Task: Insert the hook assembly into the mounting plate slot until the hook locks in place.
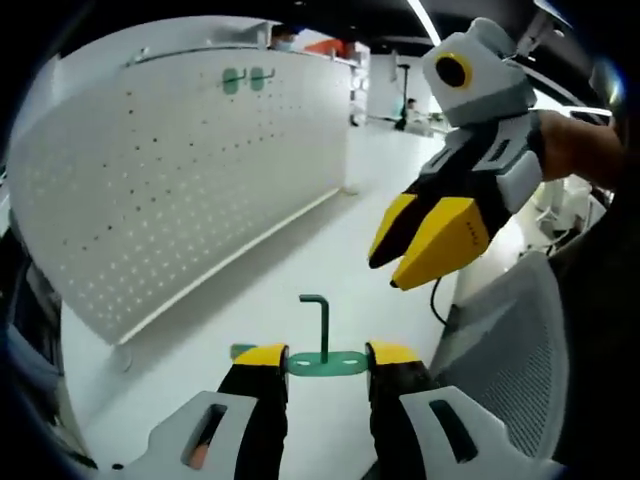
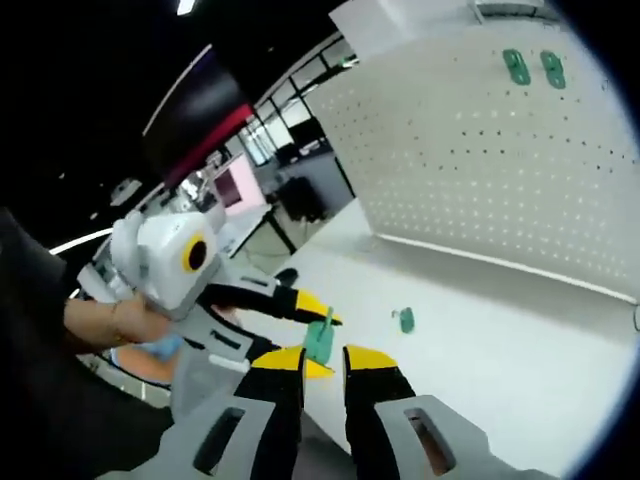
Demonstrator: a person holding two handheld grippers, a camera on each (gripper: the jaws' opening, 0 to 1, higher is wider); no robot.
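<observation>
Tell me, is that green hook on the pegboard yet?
No. The left gripper holds the hook above the table, apart from the pegboard.

The left hand-held gripper (image 1: 327,358) points forward, and its two yellow tips pinch a small green hook piece (image 1: 325,345) from both sides. The right hand-held gripper (image 1: 425,243) hangs in the air up to the right, tips angled down. Its tips look almost together, maybe a small gap. A hand (image 1: 575,145) holds it from behind.
</observation>
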